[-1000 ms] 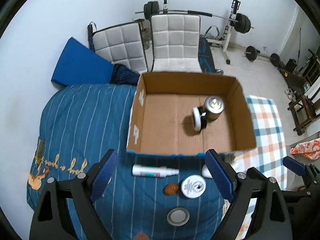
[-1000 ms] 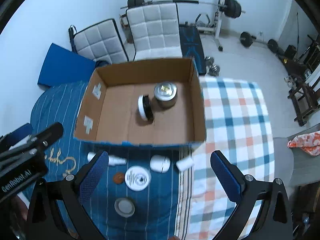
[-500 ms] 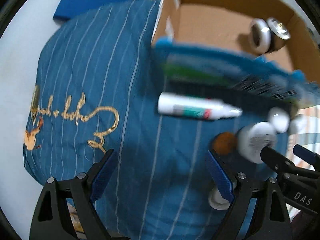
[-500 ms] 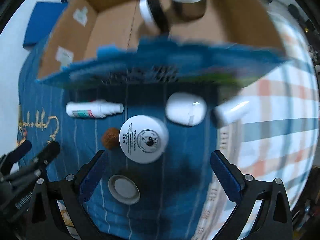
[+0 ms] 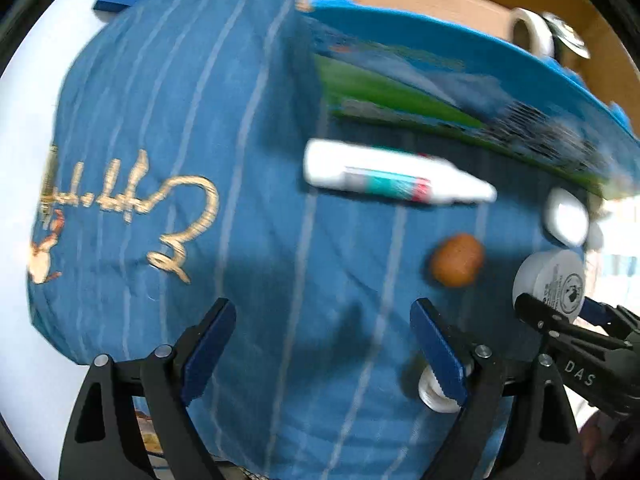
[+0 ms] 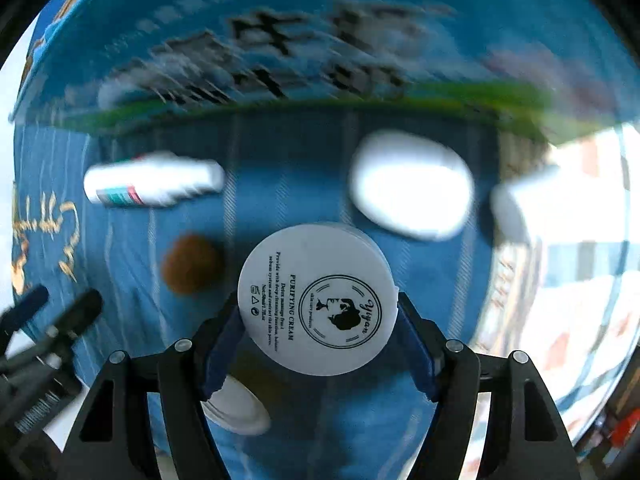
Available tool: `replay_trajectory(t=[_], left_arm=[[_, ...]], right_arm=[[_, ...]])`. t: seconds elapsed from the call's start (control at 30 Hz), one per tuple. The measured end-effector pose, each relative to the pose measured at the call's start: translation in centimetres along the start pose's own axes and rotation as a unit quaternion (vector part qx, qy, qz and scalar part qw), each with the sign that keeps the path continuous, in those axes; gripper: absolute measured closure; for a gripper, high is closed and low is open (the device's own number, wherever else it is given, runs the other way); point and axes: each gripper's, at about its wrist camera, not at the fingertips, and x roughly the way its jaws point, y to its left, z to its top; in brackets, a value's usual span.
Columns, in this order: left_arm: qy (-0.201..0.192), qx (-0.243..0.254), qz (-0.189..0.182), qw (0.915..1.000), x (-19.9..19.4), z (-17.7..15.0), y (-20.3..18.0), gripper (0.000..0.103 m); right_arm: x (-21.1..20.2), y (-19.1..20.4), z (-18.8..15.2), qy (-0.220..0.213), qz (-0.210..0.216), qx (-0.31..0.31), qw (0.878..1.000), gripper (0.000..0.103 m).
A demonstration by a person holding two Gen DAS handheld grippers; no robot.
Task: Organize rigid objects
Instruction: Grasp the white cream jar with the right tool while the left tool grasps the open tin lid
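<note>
My right gripper (image 6: 318, 344) has its blue pads on both sides of a round white cream jar (image 6: 316, 300) lying on the blue bedspread; the jar also shows in the left wrist view (image 5: 550, 280). A white marker-like tube (image 5: 396, 178) lies to its left, with a small brown ball (image 5: 456, 260) nearby. A white oval object (image 6: 410, 184) and a white tube (image 6: 520, 200) lie further on. A small round lid (image 6: 236, 408) sits by the left pad. My left gripper (image 5: 320, 344) is open and empty over bare bedspread. The cardboard box (image 5: 460, 76) stands behind.
The box's printed blue-green front wall (image 6: 300, 52) rises just beyond the objects. Inside it are a tape roll (image 5: 532, 34) and a metal tin (image 5: 568, 36). A checked cloth (image 6: 580, 272) covers the bed to the right.
Both grippers have dropped low toward the bed. My right gripper has closed in around the white cream jar. My left gripper stays open.
</note>
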Motion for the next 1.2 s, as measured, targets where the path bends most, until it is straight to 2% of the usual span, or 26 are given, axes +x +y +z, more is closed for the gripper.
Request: replay_trajectory(t=[0.13, 0.3, 0.4, 0.7, 0.83, 0.97, 1.03, 1.1, 1.2], left_arm=[[0.015, 0.031, -0.048, 0.9983, -0.4, -2.3, -2.4, 0.014], [0.042, 0.077, -0.066, 0.9939, 0.5, -4.9, -6.0, 0.014], [0.067, 0.093, -0.080, 0.9901, 1.6, -5.7, -7.8, 0.014], [0.107, 0.125, -0.083, 0.9828, 4.5, -6.8, -10.6, 0.014], [0.123, 0.125, -0.083, 0.9810, 5.9, -7.4, -11.4, 0.014], [0.119, 0.120, -0.077, 0.9826, 6.5, -7.6, -12.2, 0.014], [0.113, 0.114, -0.075, 0.9842, 6.6, -7.8, -12.8, 0.020], [0.114, 0.105, -0.072, 0.9852, 7.2, -7.9, -11.8, 0.037], [0.107, 0.100, -0.066, 0.9871, 7.2, -7.9, -12.0, 0.043]], right_arm=[[-0.8, -3.4, -3.5, 0.007, -0.019, 0.011, 1.000, 0.029], [-1.0, -7.2, -7.4, 0.012, -0.024, 0.044, 0.999, 0.030], [-0.6, -8.1, -8.4, 0.016, -0.014, 0.064, 0.998, 0.030], [0.1, -7.9, -9.2, 0.012, -0.011, 0.083, 0.996, 0.030], [0.2, -7.3, -7.6, 0.022, -0.017, 0.084, 0.996, 0.030], [0.5, -7.1, -6.7, 0.028, -0.025, 0.082, 0.996, 0.030], [0.5, -7.0, -6.6, 0.029, -0.029, 0.081, 0.996, 0.030], [0.7, -6.9, -6.7, 0.029, -0.031, 0.079, 0.996, 0.030], [0.9, -6.7, -6.7, 0.031, -0.033, 0.081, 0.996, 0.030]])
